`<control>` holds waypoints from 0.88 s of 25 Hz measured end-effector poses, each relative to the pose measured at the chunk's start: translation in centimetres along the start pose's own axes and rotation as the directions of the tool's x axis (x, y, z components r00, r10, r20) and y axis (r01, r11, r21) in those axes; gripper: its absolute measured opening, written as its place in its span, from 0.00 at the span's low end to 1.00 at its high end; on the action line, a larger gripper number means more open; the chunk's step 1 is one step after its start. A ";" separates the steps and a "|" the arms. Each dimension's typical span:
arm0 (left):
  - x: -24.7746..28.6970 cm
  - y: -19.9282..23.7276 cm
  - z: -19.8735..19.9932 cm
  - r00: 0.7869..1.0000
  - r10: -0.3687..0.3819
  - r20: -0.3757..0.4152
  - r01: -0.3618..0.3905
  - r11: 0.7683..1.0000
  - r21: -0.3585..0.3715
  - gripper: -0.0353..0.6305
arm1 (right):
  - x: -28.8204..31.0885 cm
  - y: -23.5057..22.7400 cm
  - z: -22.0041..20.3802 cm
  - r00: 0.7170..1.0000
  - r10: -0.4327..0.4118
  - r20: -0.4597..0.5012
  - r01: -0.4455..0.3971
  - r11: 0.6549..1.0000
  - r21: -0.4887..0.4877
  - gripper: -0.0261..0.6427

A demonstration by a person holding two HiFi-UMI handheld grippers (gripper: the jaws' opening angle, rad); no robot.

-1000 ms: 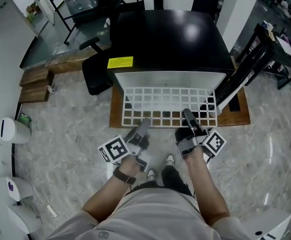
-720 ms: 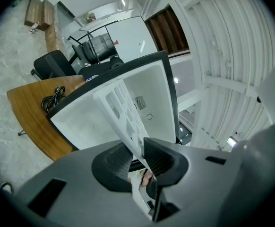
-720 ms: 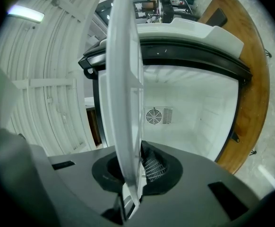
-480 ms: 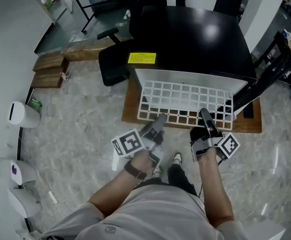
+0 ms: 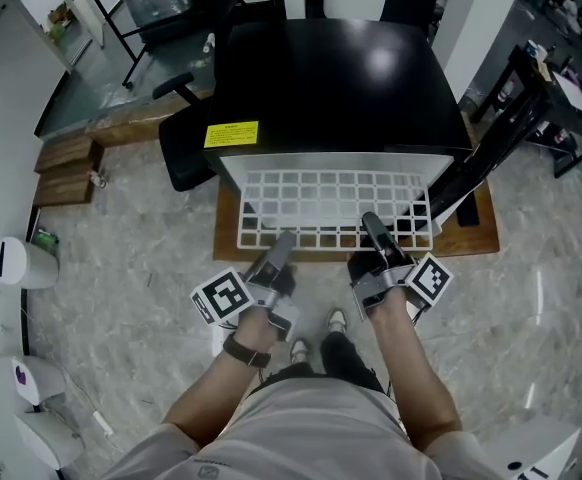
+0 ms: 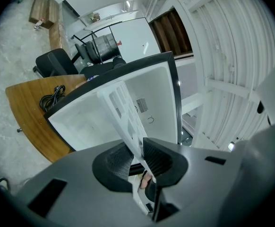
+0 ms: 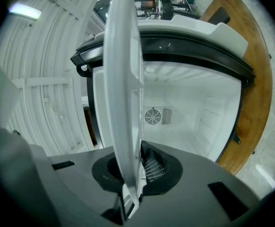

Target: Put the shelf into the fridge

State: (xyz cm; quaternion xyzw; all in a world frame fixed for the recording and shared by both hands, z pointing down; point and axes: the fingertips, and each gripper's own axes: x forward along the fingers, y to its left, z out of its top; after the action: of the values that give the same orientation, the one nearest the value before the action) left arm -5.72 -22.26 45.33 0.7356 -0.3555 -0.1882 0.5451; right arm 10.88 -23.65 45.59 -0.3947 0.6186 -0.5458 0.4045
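Observation:
A white grid shelf [image 5: 331,208] juts level out of the front of a small black fridge [image 5: 341,78]. My left gripper [image 5: 276,250] grips the shelf's near edge on the left, and its jaws are closing with the shelf between the pads. My right gripper [image 5: 376,233] is shut on the same edge further right. In the left gripper view the shelf [image 6: 123,112] runs edge-on from the jaws [image 6: 138,156] into the white fridge interior [image 6: 85,124]. In the right gripper view the shelf [image 7: 123,79] rises from the jaws [image 7: 132,167] in front of the back wall with its round vent [image 7: 152,116].
The fridge stands on a wooden board [image 5: 226,236], and its open door [image 5: 476,168] swings out to the right. A black office chair [image 5: 186,153] is close on the left, with wooden blocks [image 5: 66,168] beyond it. The person's feet [image 5: 316,328] are just behind the grippers.
The head view swung to one side and came back. The shelf sits slightly deeper under the fridge's top edge. Both grippers keep their hold on its near edge.

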 end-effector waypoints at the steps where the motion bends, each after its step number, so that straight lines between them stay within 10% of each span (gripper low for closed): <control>1: 0.1 0.0 0.1 1.000 0.002 0.000 -0.002 1.000 0.000 0.15 | 0.1 0.0 0.0 1.000 0.000 -0.002 0.000 1.000 0.000 0.11; 22: 0.9 1.0 -0.2 0.998 0.015 0.059 -0.015 1.000 0.001 0.15 | 0.7 -0.9 0.5 0.998 0.020 -0.052 -0.021 1.000 -0.018 0.11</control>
State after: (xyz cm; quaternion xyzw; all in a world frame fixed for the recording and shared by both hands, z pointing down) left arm -5.35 -22.93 46.44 0.7272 -0.3772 -0.2056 0.5353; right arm 11.09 -24.56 46.43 -0.3779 0.6379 -0.5461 0.3900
